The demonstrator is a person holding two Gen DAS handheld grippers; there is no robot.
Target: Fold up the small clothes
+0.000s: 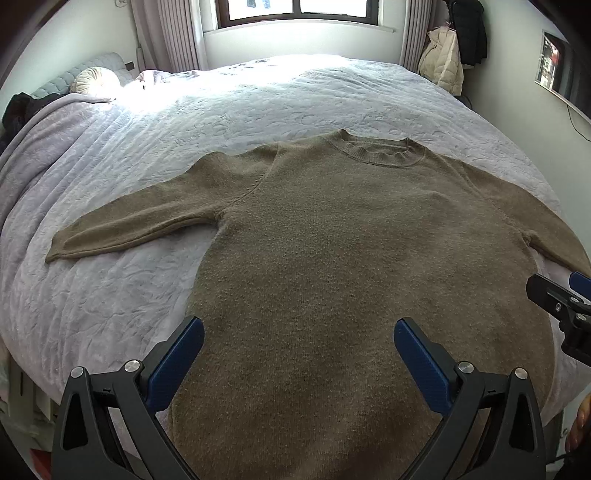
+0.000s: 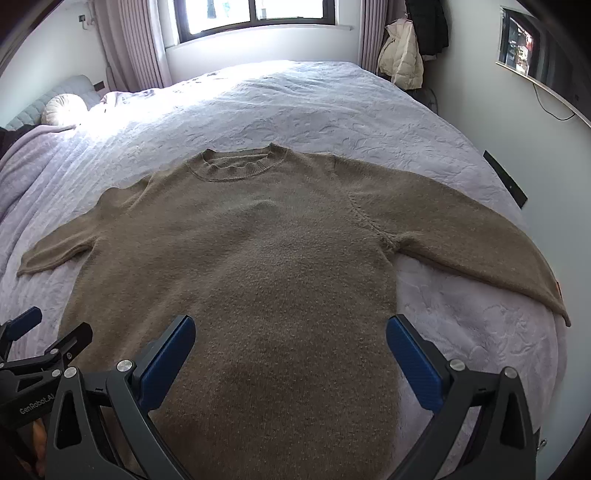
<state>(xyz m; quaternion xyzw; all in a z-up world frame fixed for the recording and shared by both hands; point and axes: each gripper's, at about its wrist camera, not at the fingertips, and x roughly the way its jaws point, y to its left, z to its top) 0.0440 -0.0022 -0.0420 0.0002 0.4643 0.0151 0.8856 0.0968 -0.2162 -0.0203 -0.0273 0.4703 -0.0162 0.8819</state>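
Note:
A brown knitted sweater (image 1: pixel 332 240) lies flat and face up on the bed, collar far, hem near me, both sleeves spread out to the sides. It also shows in the right wrist view (image 2: pixel 266 258). My left gripper (image 1: pixel 299 343) is open and empty, hovering over the lower left part of the sweater near the hem. My right gripper (image 2: pixel 290 343) is open and empty over the lower right part. Each gripper shows at the edge of the other's view: the right one (image 1: pixel 561 306) and the left one (image 2: pixel 33 347).
The bed (image 1: pixel 221 110) has a pale lilac quilted cover and a round pillow (image 1: pixel 96 79) at the far left. A window (image 1: pixel 295 11) with curtains is behind it. Jackets (image 1: pixel 454 51) hang at the far right. A screen (image 2: pixel 524 44) is on the right wall.

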